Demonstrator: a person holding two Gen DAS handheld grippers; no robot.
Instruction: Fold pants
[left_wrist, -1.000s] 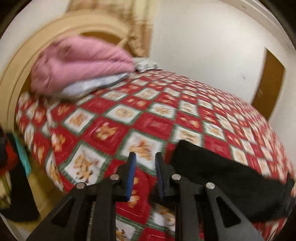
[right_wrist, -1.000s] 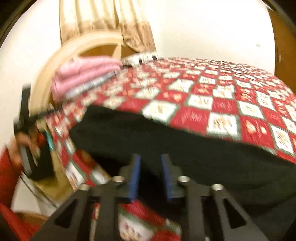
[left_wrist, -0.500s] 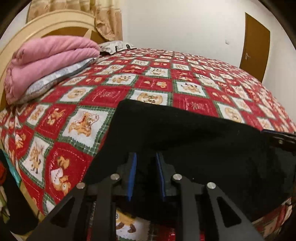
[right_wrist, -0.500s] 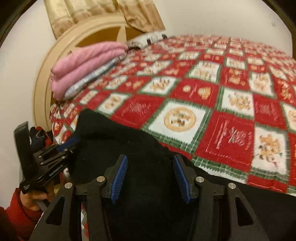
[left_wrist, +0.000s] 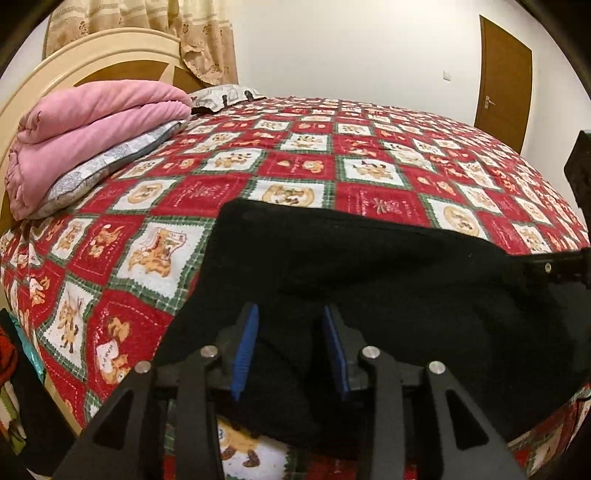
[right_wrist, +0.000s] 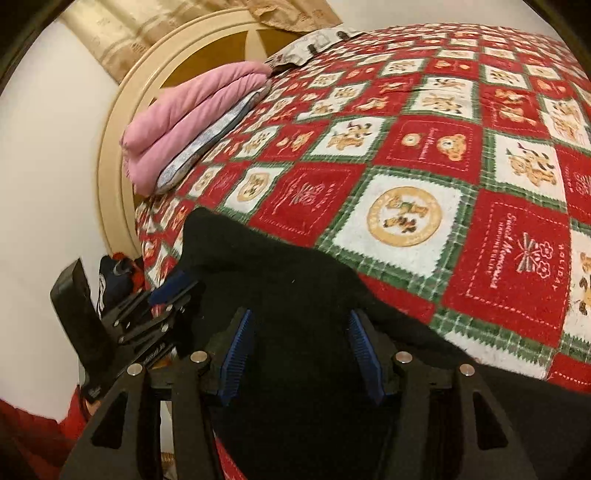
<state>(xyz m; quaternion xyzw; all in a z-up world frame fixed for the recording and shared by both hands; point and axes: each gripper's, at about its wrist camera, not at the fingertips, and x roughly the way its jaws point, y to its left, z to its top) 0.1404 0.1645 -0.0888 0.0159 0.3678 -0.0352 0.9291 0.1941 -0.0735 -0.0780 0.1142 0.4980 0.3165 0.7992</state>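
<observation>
1. Left wrist view: the black pants (left_wrist: 369, 280) lie across the near edge of the bed (left_wrist: 303, 162), over its red-and-white patchwork cover, with the front hem spilling slightly over that edge. A pink blanket (left_wrist: 92, 125) is stacked at the headboard end, well apart from the pants.
2. The left claw (left_wrist: 291, 347) sits low over the pants' near-left part. Its jaws have just been opening and now stand partly apart; black cloth lies between the blue pads (left_wrist: 245, 347), but they do not press on it. Nothing is held.
3. Right wrist view: the same pants (right_wrist: 295, 295) fill the lower frame along the near edge, their far hem running out toward the bed's middle.
4. The right claw (right_wrist: 301, 350) hovers over the cloth; its jaws have also been parting and gape wider, gripping nothing.
5. Handling, as I judge it: soft, thick-looking knit, light and limp, not fragile or slippery. It will sag and bunch, so pinch both layers at a hem or corner, one claw at each end, and lift evenly.
</observation>
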